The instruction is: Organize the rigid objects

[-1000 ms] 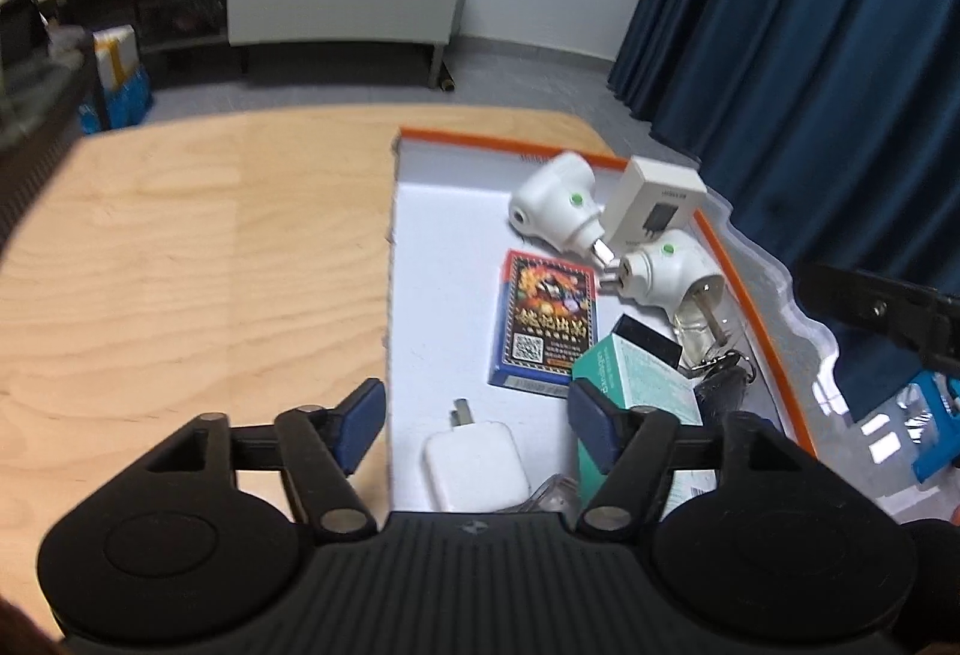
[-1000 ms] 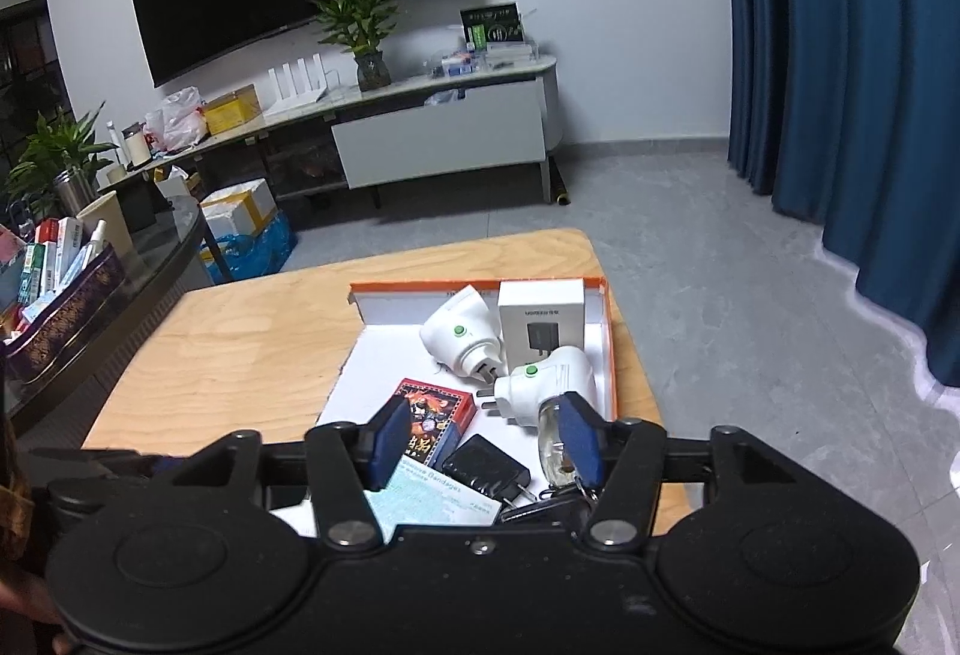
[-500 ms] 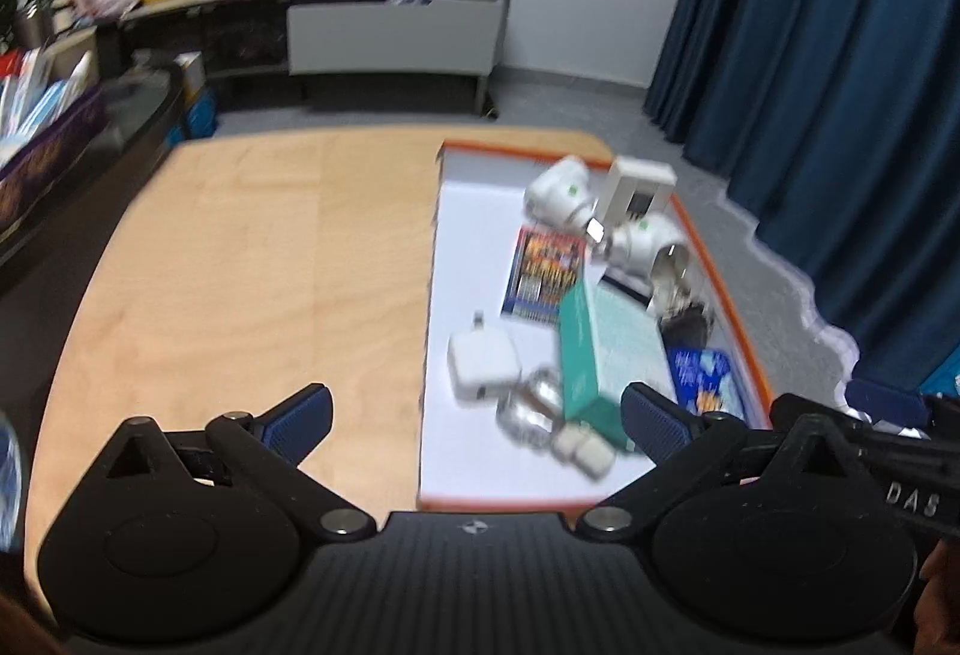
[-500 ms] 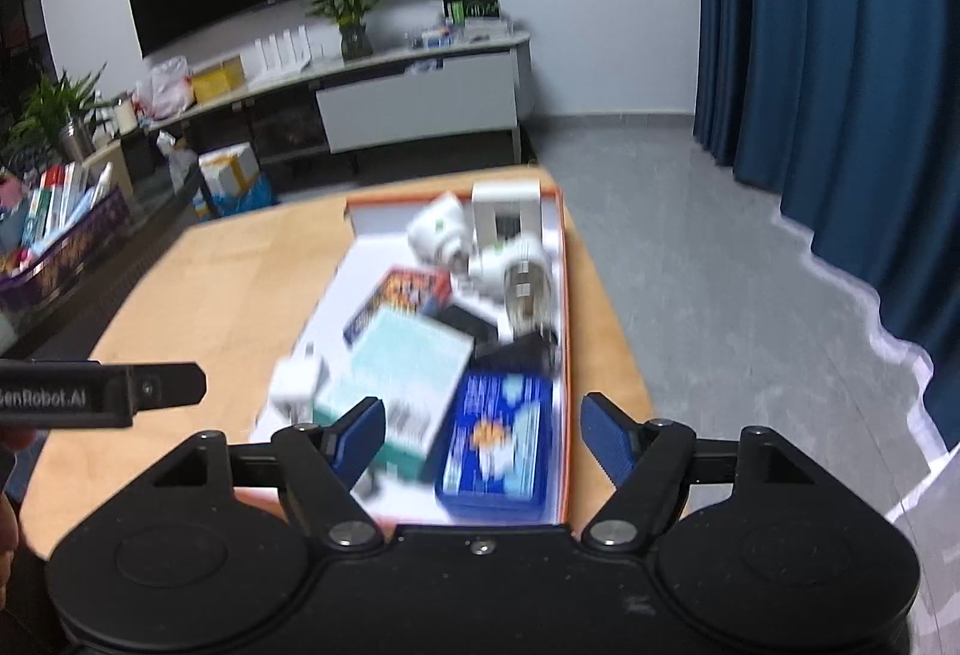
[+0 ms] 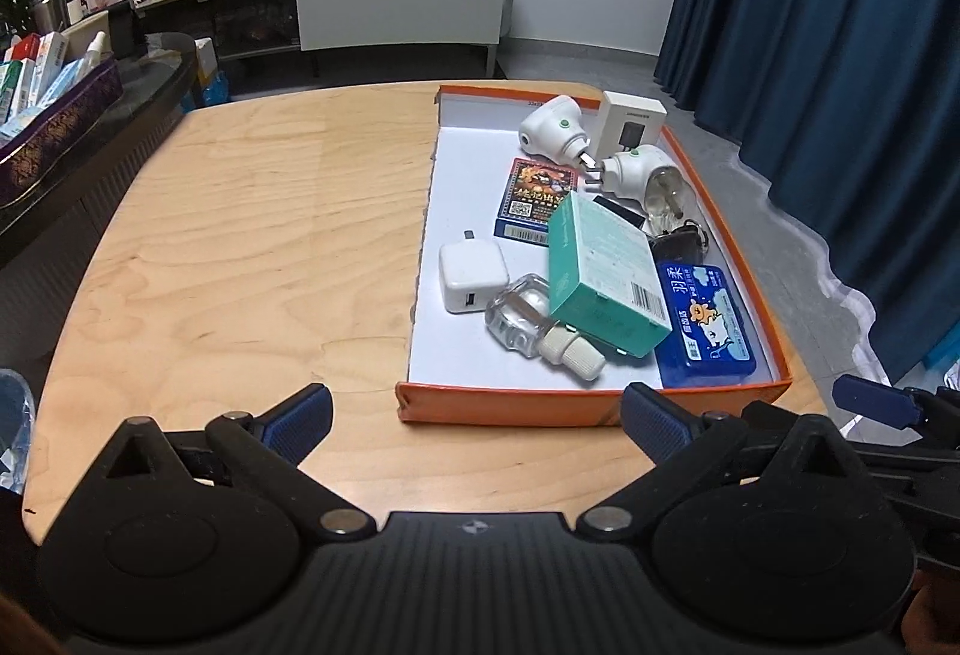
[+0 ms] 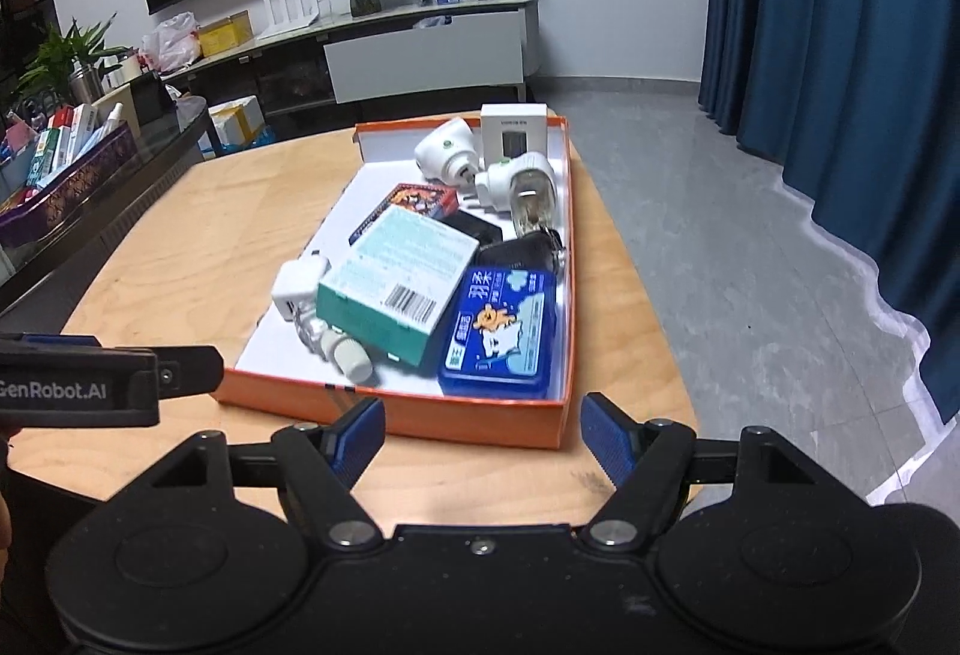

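Your tray's colours, item by item

You see an orange tray point(image 5: 588, 409) with a white floor on pale wood-grain table point(image 5: 252, 235); inside, a teal box point(image 5: 603, 274) with a black barcode, a blue tin point(image 6: 501, 334) with a white cartoon, white charger point(image 5: 471, 277), red-and-blue patterned card pack point(image 5: 537, 196), and white plugs point(image 5: 552, 133) with green dots.

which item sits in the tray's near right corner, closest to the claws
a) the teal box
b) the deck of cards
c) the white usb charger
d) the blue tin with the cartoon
d: the blue tin lies flat against the near and right walls of the orange tray, while the teal box leans just left of it, and the white usb charger and the deck of cards lie further left and back.
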Tool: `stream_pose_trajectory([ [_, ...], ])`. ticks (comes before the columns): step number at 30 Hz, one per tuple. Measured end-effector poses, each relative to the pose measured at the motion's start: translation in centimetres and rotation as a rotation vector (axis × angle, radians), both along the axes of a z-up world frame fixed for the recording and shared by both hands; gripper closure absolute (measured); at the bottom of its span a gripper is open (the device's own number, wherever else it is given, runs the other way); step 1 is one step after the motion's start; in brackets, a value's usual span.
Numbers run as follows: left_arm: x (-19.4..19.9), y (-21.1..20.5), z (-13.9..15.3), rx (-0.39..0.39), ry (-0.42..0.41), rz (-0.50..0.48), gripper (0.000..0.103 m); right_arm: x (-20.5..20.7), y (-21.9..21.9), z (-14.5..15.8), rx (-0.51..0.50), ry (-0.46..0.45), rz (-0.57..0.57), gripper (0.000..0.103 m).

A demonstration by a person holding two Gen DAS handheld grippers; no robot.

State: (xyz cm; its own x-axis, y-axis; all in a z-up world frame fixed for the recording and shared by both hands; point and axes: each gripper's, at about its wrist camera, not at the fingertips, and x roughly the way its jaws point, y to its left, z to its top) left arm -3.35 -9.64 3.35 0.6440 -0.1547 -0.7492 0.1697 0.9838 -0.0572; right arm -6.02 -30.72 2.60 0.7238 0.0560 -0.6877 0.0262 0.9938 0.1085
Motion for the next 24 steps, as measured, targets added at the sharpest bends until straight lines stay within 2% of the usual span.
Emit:
stream_pose_trajectory([
  [24, -0.85, -0.34, 0.12, 0.032, -0.014, 0.001, 0.000, -0.14, 0.34, -0.24, 0.004, 0.017, -0.005, 0.018],
])
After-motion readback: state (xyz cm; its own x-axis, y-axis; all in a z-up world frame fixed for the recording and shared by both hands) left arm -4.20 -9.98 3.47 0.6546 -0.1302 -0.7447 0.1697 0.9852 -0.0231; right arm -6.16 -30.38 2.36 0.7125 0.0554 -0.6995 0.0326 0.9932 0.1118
